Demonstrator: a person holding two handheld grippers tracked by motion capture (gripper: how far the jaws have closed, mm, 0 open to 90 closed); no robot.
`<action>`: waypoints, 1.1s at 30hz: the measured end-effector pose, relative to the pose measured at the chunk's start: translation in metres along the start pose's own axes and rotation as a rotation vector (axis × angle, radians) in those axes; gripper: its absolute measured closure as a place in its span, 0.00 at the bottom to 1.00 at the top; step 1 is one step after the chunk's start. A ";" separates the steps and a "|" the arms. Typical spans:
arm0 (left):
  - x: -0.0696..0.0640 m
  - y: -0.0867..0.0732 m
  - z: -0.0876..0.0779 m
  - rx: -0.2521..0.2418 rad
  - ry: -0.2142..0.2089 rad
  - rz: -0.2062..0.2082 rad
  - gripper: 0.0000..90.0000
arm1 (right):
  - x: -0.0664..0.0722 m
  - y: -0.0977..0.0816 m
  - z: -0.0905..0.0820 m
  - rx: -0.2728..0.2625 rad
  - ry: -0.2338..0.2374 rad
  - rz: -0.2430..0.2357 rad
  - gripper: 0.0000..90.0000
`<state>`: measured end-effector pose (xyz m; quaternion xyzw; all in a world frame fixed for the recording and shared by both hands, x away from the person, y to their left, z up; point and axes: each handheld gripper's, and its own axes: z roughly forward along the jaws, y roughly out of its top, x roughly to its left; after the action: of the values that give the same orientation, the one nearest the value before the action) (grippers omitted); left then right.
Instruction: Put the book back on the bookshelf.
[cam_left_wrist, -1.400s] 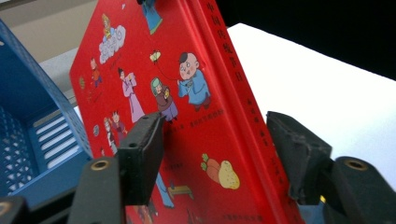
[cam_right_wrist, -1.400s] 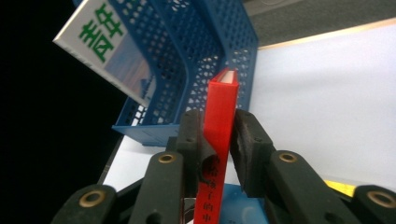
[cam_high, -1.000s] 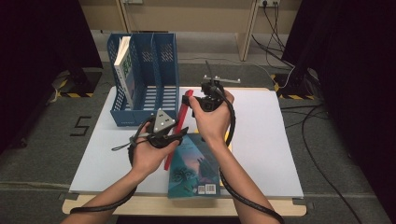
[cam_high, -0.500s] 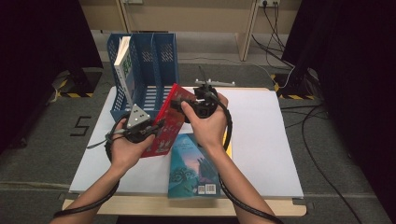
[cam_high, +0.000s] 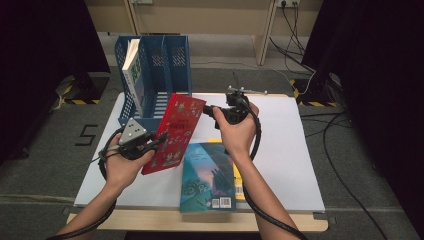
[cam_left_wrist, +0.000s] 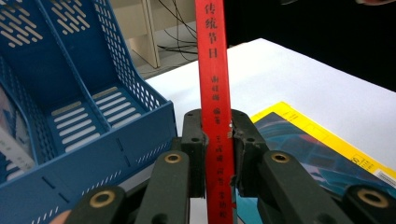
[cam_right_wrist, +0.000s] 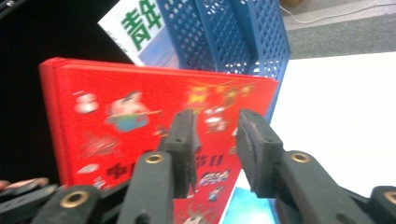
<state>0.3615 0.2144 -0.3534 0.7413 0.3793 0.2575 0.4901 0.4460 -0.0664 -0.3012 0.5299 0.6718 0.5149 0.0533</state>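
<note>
Between the left gripper's (cam_left_wrist: 218, 140) fingers, which are clamping its spine, the red book (cam_high: 175, 131) is tilting beside the blue file rack (cam_high: 150, 75). Just beside its cover, the right gripper's (cam_right_wrist: 215, 140) fingers are closing, gripping nothing. Held by one edge, it is risking swinging or slipping onto the teal book (cam_high: 207, 175).

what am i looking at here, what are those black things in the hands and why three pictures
A person holds a hand-held gripping tool in each hand at a white table. The high view looks down from above; the other two come from cameras riding on each tool. The left tool is clamped on the spine of a red book, held up off the table. The right tool is open, its jaws having just been closing, with nothing between them. A blue file rack stands behind, and a teal book lies flat on a yellow one.
</note>
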 end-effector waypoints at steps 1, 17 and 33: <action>-0.001 -0.001 -0.002 -0.002 0.001 0.002 0.86 | -0.001 0.001 0.003 -0.006 -0.005 0.001 0.79; 0.002 -0.010 -0.014 0.003 -0.002 0.002 0.86 | 0.021 0.024 0.042 -0.068 0.048 -0.014 0.89; 0.003 -0.008 -0.011 0.029 -0.009 0.020 0.83 | 0.030 0.023 0.049 -0.026 0.056 -0.038 0.97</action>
<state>0.3525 0.2240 -0.3564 0.7532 0.3734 0.2533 0.4786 0.4785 -0.0140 -0.2926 0.5014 0.6761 0.5374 0.0512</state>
